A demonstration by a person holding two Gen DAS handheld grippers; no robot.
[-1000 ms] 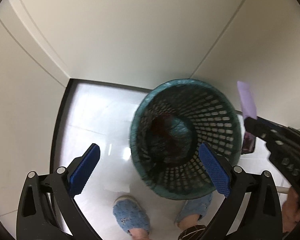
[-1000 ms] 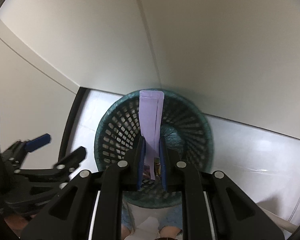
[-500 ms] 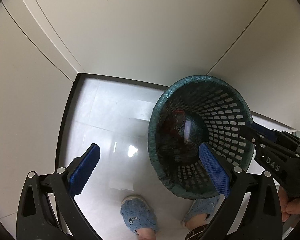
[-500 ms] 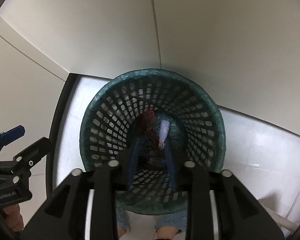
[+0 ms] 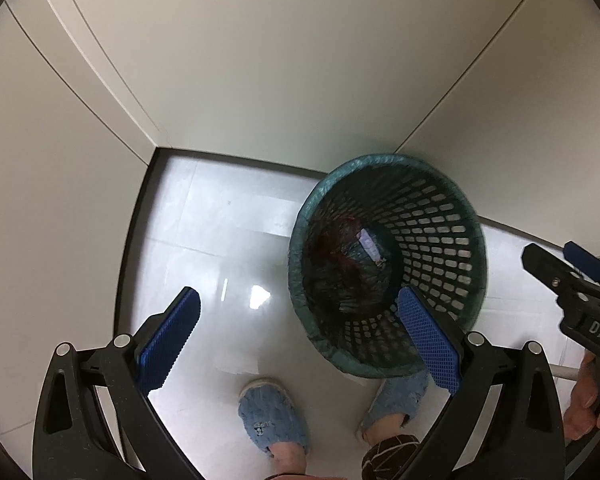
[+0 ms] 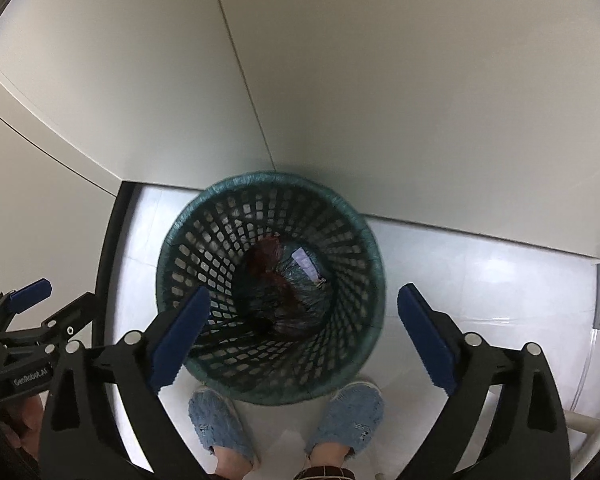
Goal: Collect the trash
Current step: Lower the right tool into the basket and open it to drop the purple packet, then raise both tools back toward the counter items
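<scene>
A dark green mesh waste basket stands on the white floor in a corner. At its bottom lies a pale purple wrapper on dark and red trash. My right gripper hangs above the basket, its jaws opening wide with nothing between them. My left gripper is open and empty, left of the basket; its right finger overlaps the rim in the picture. Each gripper also shows at the edge of the other's view: the left gripper, the right gripper.
Cream walls meet right behind the basket, with a dark baseboard along the left wall. The person's two feet in blue slippers stand just in front of the basket. A white pipe lies at lower right.
The right gripper let go of the purple wrapper, which dropped into the basket, and its jaws spread wide. Both grippers rose a little; the basket looks smaller.
</scene>
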